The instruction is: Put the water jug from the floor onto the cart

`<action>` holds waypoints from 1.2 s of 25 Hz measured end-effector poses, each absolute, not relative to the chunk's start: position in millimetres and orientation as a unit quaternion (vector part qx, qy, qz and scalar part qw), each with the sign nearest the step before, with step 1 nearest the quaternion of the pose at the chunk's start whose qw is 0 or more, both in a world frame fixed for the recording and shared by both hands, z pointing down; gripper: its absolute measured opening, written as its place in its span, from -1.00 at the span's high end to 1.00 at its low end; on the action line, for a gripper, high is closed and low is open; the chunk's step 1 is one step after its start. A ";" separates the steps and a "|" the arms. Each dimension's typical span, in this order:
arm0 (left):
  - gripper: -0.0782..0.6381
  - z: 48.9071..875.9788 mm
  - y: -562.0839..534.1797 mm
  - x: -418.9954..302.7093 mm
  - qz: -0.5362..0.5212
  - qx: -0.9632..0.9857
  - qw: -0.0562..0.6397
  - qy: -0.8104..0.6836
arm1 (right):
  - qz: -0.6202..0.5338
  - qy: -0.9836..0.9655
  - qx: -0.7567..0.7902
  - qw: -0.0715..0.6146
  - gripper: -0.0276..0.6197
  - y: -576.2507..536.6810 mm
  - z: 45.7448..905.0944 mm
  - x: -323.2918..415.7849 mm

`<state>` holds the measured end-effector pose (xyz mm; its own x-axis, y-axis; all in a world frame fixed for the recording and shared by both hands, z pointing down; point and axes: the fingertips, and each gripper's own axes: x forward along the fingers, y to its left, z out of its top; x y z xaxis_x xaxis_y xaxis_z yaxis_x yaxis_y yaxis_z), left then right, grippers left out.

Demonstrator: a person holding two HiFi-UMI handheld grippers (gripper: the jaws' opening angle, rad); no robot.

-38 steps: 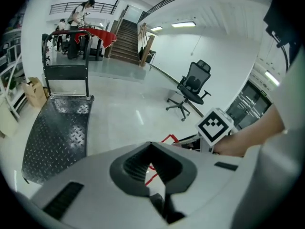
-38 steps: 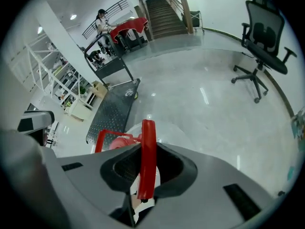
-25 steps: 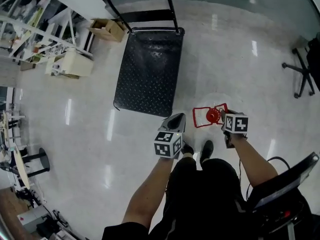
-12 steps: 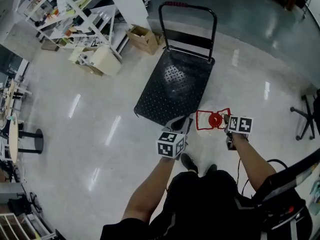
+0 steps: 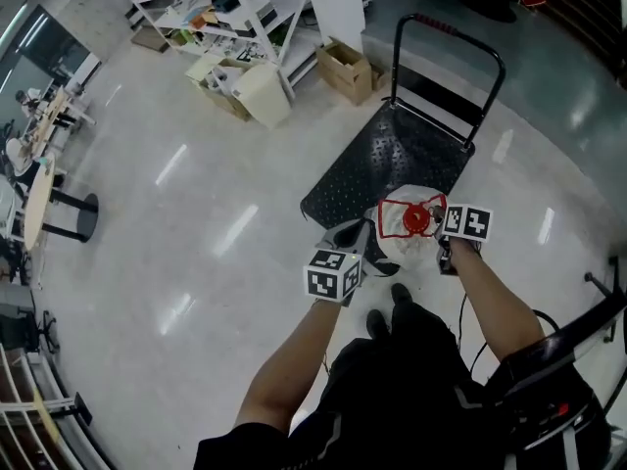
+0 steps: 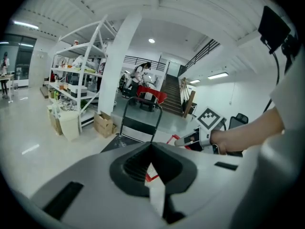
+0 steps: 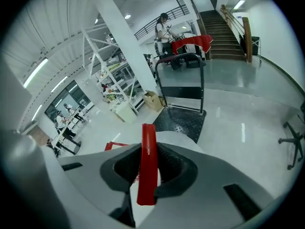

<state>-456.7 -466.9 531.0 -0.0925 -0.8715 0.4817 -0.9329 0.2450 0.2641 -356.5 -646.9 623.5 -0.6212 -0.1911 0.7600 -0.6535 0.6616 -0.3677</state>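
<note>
The water jug, pale with a red cap and a red carrying frame, hangs in the air over the near corner of the black cart. My left gripper holds the frame's left side and is shut on a thin red bar. My right gripper is shut on the frame's right bar, which stands upright between its jaws. The cart's deck and its push handle lie just beyond the jug.
A cardboard box, a white bin and shelf racks stand behind the cart to the left. A stool is at the far left, a chair base at the right. My feet are below the jug.
Both grippers have risen and moved forward with the jug. It was beside the cart's near end and now overlaps the cart's near corner.
</note>
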 end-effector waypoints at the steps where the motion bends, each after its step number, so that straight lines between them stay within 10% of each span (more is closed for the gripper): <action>1: 0.79 531.5 -463.8 -466.9 0.053 0.605 0.282 -0.743 | 0.324 -0.842 0.243 0.357 0.69 -644.8 623.7 -372.4; 30: 0.79 586.2 -469.9 -657.6 0.034 0.442 0.372 -0.816 | 0.297 -0.839 0.053 0.452 0.68 -635.2 722.0 -665.3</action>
